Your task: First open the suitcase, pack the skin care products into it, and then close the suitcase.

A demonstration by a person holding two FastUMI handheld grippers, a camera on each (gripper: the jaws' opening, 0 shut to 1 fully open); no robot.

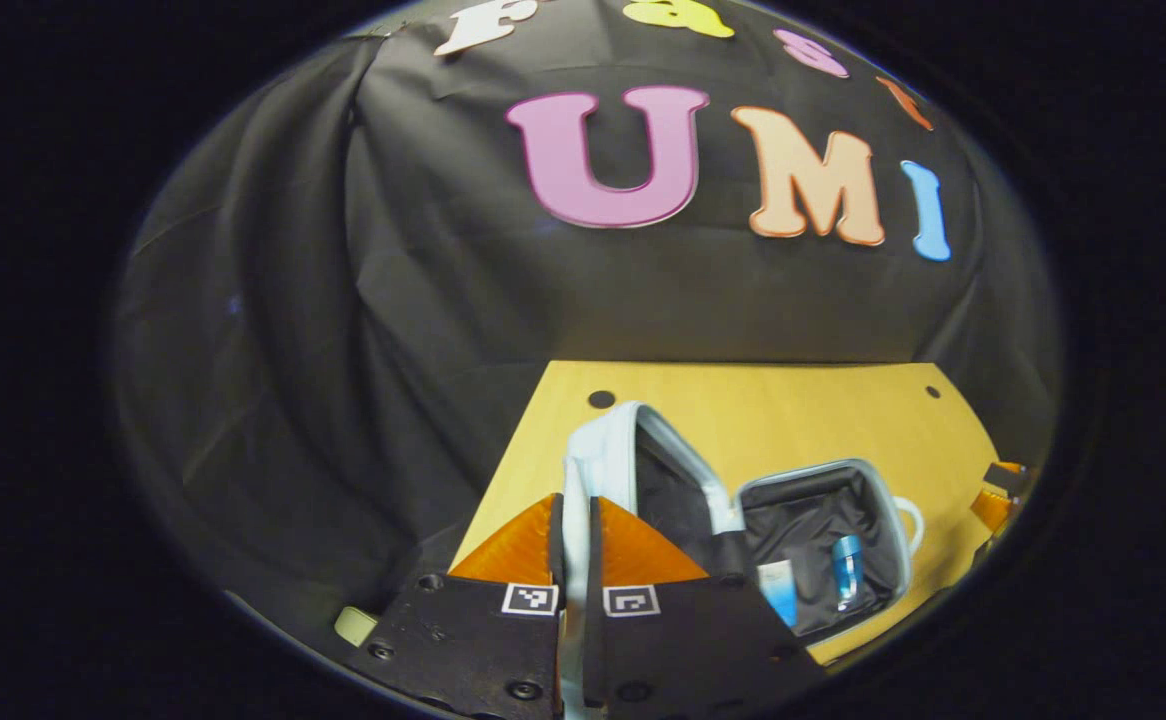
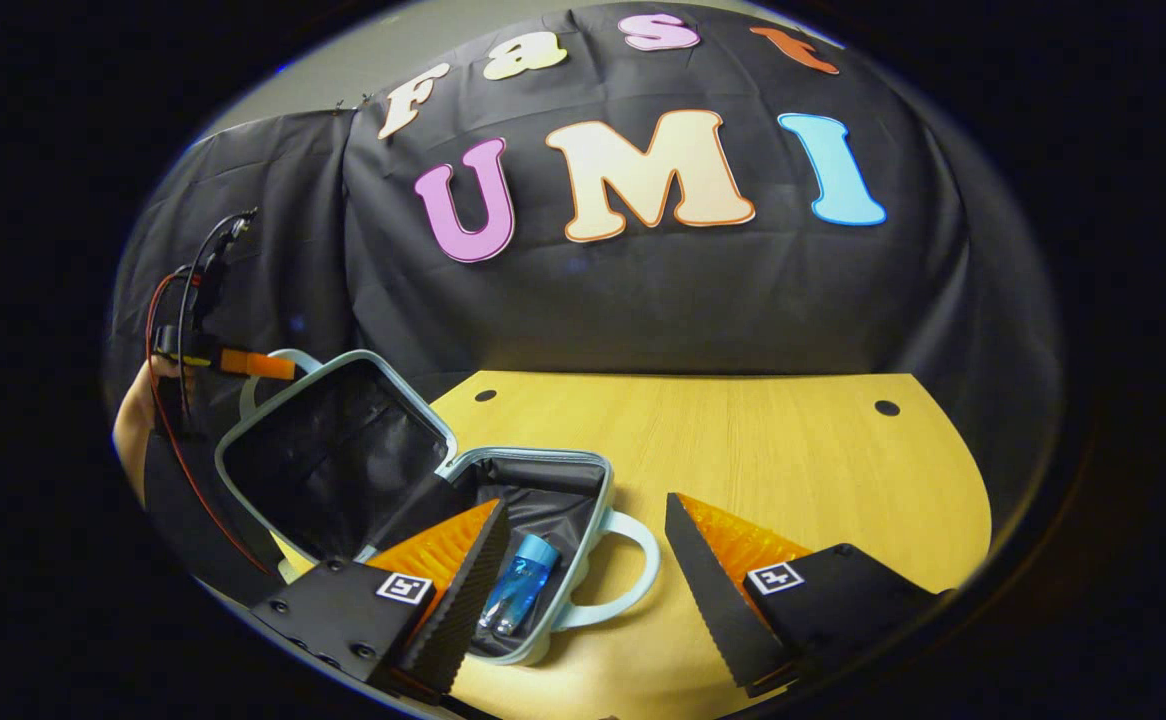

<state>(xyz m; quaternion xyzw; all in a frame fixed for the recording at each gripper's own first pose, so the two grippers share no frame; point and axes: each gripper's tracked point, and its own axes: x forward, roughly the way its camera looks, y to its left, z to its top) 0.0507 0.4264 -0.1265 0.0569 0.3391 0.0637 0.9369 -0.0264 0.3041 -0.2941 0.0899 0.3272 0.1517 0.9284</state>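
The pale blue suitcase point(image 2: 528, 462) lies open on the wooden table point(image 2: 743, 440), its lid point(image 2: 333, 450) tilted up. In the left gripper view my left gripper point(image 1: 574, 500) is shut on the lid's rim point(image 1: 603, 450). The black-lined base point(image 1: 823, 520) holds a blue bottle point(image 1: 846, 568) and a white and blue tube point(image 1: 778, 590). In the right gripper view my right gripper point(image 2: 584, 502) hangs open over the base's near edge, with the blue bottle point(image 2: 518, 585) lying beside its left finger point(image 2: 463, 580). The left gripper point(image 2: 243, 362) shows at the lid's top edge, held by a hand point(image 2: 133, 420).
The suitcase's white handle point(image 2: 633, 570) juts toward the table's bare right half. Small round holes point(image 2: 886, 408) mark the tabletop's far corners. Red and black cables point(image 2: 168, 330) trail from the left gripper. The right gripper point(image 1: 998, 500) shows at the table's right edge.
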